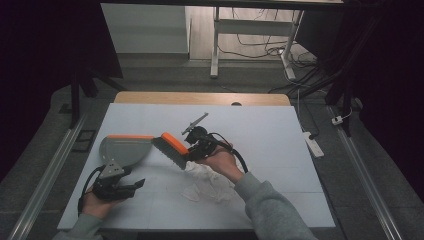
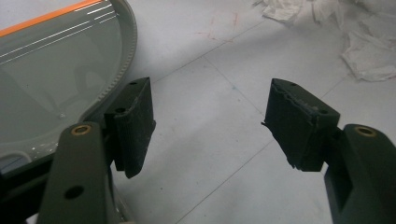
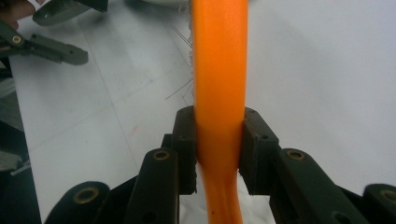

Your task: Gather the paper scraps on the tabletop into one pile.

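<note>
A hand brush [image 1: 172,148] with an orange back and dark bristles is held above the white table, just right of a grey dustpan [image 1: 125,149] with an orange edge. My right gripper [image 1: 194,149] is shut on the brush; in the right gripper view its jaws clamp the orange handle [image 3: 219,70] from both sides. My left gripper [image 1: 134,185] rests low by the dustpan's near end. In the left gripper view it [image 2: 210,121] stands open with bare table between the jaws, the dustpan [image 2: 46,79] beside its left jaw. Crumpled white tissue [image 1: 207,181] lies under my right wrist.
The white table top [image 1: 270,150] has bare room on its right half and along the far edge. In the left gripper view the tissue [image 2: 364,46] lies at the upper right. A desk frame and cables [image 1: 250,45] stand on the floor beyond the table.
</note>
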`<action>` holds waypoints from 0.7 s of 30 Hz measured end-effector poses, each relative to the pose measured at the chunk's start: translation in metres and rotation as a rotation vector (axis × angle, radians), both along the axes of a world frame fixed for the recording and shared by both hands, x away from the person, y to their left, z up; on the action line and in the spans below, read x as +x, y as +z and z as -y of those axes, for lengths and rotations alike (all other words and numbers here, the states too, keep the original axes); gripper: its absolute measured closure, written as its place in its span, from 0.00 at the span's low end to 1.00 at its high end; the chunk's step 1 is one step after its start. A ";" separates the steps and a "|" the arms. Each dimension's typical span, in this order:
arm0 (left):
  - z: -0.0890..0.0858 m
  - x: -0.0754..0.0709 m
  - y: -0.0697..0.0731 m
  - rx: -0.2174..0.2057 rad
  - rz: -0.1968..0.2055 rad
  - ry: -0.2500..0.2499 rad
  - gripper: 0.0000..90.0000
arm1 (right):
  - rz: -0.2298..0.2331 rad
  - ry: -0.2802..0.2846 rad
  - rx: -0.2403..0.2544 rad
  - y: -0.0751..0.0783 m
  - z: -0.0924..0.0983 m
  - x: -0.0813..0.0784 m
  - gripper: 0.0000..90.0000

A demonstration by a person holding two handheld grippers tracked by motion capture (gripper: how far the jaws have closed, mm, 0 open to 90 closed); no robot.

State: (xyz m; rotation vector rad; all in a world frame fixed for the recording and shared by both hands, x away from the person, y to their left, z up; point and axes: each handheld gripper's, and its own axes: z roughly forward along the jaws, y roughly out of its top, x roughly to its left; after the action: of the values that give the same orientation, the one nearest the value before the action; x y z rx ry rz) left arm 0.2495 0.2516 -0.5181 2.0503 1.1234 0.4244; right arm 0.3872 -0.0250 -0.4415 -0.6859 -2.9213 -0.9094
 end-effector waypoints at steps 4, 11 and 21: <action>-0.001 0.000 0.000 -0.001 0.000 0.000 0.37 | -0.033 -0.015 -0.012 -0.015 -0.010 0.004 0.78; -0.001 -0.001 0.000 -0.001 0.003 -0.003 0.37 | -0.061 -0.084 -0.070 -0.026 0.005 0.011 0.78; 0.002 0.000 0.000 0.005 -0.001 -0.004 0.37 | -0.060 -0.205 -0.099 -0.017 0.067 0.008 0.78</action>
State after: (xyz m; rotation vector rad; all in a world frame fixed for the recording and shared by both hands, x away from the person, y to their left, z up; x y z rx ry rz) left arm 0.2491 0.2500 -0.5182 2.0573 1.1192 0.4248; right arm 0.3951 -0.0918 -0.4583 -1.0164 -2.8982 -0.7459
